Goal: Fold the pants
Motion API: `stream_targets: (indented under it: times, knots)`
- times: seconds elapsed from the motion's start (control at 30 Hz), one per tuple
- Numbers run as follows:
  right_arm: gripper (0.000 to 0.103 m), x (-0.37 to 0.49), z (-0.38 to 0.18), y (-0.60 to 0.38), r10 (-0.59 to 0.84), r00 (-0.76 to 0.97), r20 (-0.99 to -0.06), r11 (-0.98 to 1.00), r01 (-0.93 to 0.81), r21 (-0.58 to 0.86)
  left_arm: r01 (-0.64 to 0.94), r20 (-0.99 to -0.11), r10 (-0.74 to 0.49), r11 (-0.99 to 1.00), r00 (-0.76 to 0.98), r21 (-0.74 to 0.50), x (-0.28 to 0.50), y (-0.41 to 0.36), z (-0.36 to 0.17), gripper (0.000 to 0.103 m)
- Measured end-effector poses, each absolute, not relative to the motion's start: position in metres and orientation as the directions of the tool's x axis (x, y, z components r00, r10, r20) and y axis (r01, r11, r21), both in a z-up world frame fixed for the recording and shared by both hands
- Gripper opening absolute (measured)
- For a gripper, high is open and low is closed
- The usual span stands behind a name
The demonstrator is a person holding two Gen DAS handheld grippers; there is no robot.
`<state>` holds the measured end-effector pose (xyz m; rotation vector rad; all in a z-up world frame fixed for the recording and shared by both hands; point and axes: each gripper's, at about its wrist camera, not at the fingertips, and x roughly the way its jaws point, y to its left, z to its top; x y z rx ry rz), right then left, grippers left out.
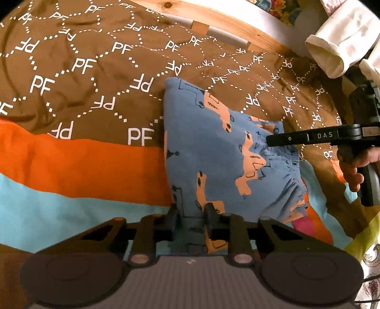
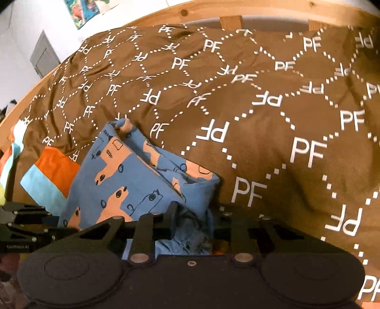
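- Nearest, the left gripper [image 1: 190, 217] has both jaws pinched on a bunched strip of the pants [image 1: 213, 152], at their near edge.
- So the cloth runs up from that grip across the quilt [image 1: 83, 78], a blue piece printed with orange animals, already doubled over into a thick wedge.
- On the right side, the right gripper [image 1: 270, 140] reaches in low from the side, its black finger lying on the gathered waistband; a hand [image 1: 353, 166] holds its grip.
- From its own camera, the right gripper [image 2: 190, 221] has crumpled blue cloth packed between its jaws, so I judge it clenched on the pants [image 2: 133, 180], though the right-hand finger is mostly hidden.
- Both grips are on bunches, not flat edges. Pull them apart or lift unevenly and the layers could slide, leaving a skewed fold.
- Soft bedding gives under pressure, so a jaw could also catch the quilt and drag it along with the pants.
- Letting go of one side first could let the folded wedge flop open, since nothing else pins it.
- Farther off, the brown quilt with white lettering lies rumpled, and wrinkles there could tilt whatever is laid down.
- Farthest, a wooden bed rail [image 2: 237, 9] edges the bed.
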<state>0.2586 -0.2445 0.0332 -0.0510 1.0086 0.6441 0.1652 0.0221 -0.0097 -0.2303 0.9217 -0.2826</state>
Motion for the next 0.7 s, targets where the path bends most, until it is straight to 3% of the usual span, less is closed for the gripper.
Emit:
stream_targets:
  times: [0.3,0.7]
  knots:
    - [0.009,0.227,0.067,-0.220,0.410,0.497,-0.765,0.777,-0.629,0.008,0.173,-0.725,-0.323,0.945,0.608,-0.276,0.160,0.015,0.010,0.016]
    - [0.008,0.223,0.092,-0.224,0.441,0.534,-0.721,0.788,-0.615,0.027,0.219,-0.679,-0.330,0.944,0.656,-0.248,0.155,0.005,0.028,0.015]
